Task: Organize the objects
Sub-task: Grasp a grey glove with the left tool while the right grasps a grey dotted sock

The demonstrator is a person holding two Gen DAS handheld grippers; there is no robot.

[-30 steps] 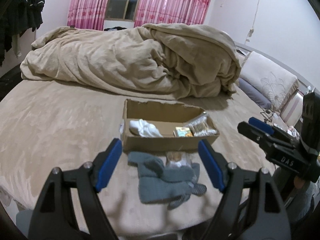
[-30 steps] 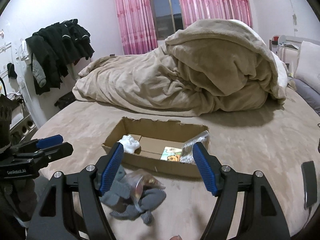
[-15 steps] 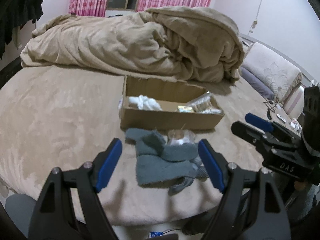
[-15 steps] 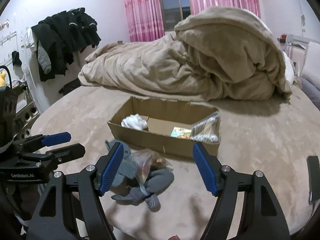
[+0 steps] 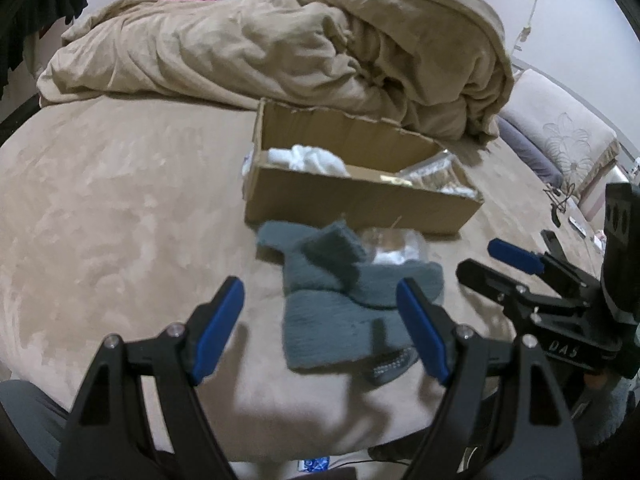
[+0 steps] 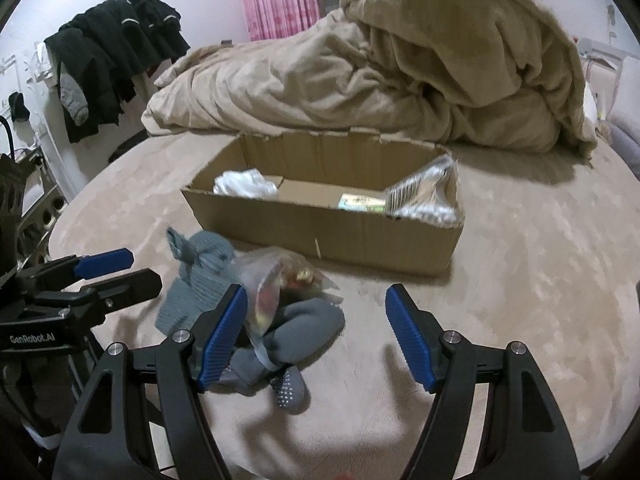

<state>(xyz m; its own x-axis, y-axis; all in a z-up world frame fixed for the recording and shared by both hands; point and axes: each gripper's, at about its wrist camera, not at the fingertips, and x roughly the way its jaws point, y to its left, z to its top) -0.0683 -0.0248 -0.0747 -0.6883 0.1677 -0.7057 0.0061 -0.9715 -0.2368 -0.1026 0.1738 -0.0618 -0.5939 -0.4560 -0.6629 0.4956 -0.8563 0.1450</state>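
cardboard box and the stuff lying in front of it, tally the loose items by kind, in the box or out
White cloth bundle in the cardboard box: 1
Flat printed packet in the box: 1
Crinkly snack bag in the box: 1
Grey knitted garments pile on the bed: 1 pile, number of pieces unclear
Clear plastic bag on the pile: 1
Total: 5

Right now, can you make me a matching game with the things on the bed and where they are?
Things:
1. white cloth
2. grey socks
3. beige blanket
4. clear plastic bag

Places:
A. heaped behind the cardboard box
B. lying on top of the socks
C. inside the box, at its left end
D. on the bed in front of the box

Pairs: 1-C, 2-D, 3-A, 4-B
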